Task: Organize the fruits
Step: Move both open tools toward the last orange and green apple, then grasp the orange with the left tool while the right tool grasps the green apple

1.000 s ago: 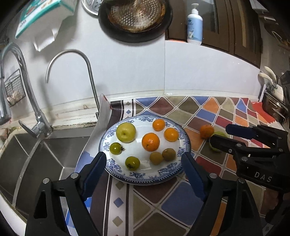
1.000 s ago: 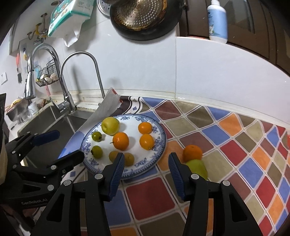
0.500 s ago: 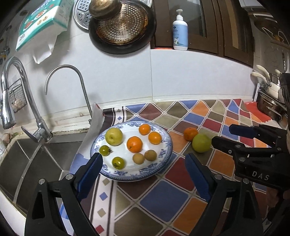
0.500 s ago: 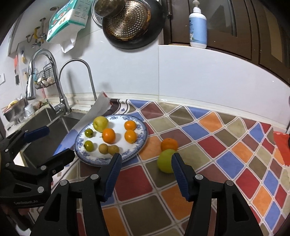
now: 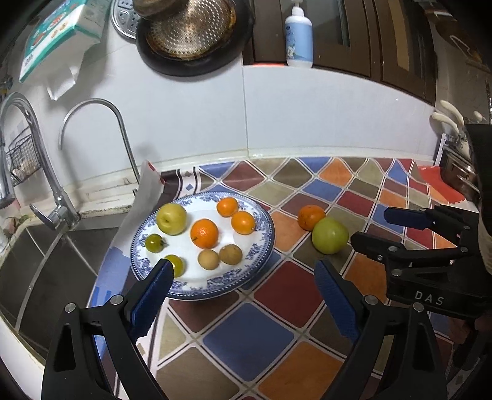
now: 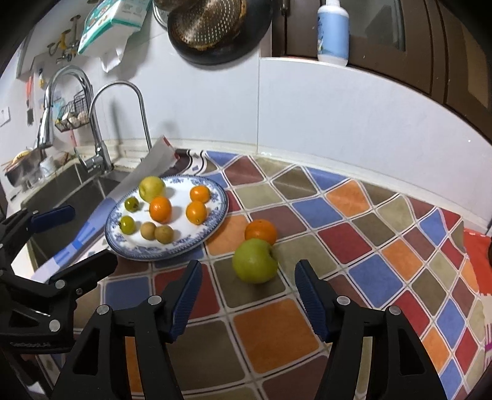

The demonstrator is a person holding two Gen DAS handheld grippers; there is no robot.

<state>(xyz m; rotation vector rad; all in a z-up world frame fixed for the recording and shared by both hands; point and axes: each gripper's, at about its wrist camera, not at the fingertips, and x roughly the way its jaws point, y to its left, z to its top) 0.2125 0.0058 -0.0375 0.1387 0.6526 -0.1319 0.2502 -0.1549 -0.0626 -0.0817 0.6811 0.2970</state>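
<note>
1. Two fruits sit off the plate on my patterned countertop mat (image 6: pixel 363 234): a green apple (image 6: pixel 254 261) and, touching it on the far side, an orange (image 6: pixel 260 231).
2. Eight more fruits lie on the blue-rimmed plate (image 5: pixel 261 246): a yellow apple (image 5: pixel 171 218), three oranges, two small green ones and two brownish ones I can't identify.
3. Beyond the plate stands a sink (image 6: pixel 70 197) with two faucets; a strainer (image 5: pixel 190 27) and a lotion bottle (image 5: pixel 298 37) sit above the backsplash.
4. My left finger (image 5: pixel 153 287) overlaps the plate's near rim and part of one small green fruit.
5. My left gripper (image 5: pixel 243 277) stands wide apart and empty, angled down before the plate.
6. My right gripper (image 6: pixel 247 281) is opening, empty, the green apple just ahead of its tips.
</note>
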